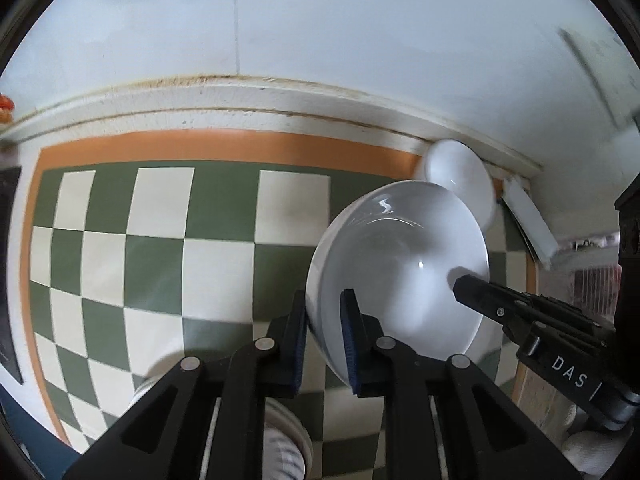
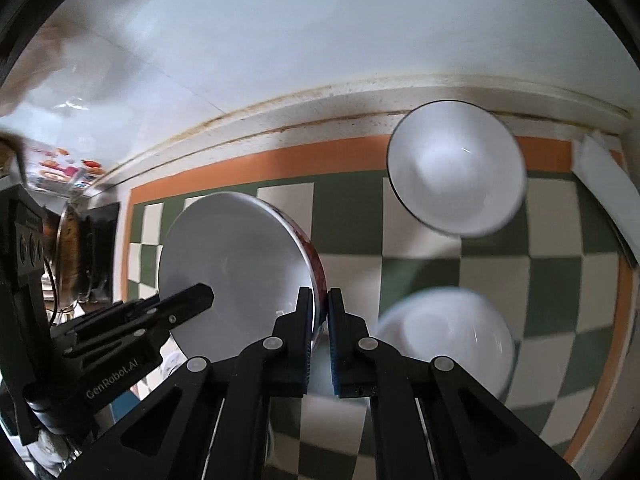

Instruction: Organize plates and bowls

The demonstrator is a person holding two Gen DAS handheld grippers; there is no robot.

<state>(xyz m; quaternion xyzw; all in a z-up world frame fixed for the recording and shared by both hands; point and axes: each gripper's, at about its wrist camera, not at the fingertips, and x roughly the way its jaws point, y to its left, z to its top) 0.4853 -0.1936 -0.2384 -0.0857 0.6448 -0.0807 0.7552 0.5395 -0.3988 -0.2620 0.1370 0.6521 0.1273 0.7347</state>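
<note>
bowl [image 1: 400,276] pinched at its near rim by left gripper [image 1: 324,316], lifted over checkered mat [image 1: 160,248], small bowl [image 1: 460,176] behind at far right corner. same bowl [image 2: 236,268] clamped by right gripper [image 2: 319,308]; mid-carry, probably needing lowering onto another bowl [image 2: 444,336].
</note>
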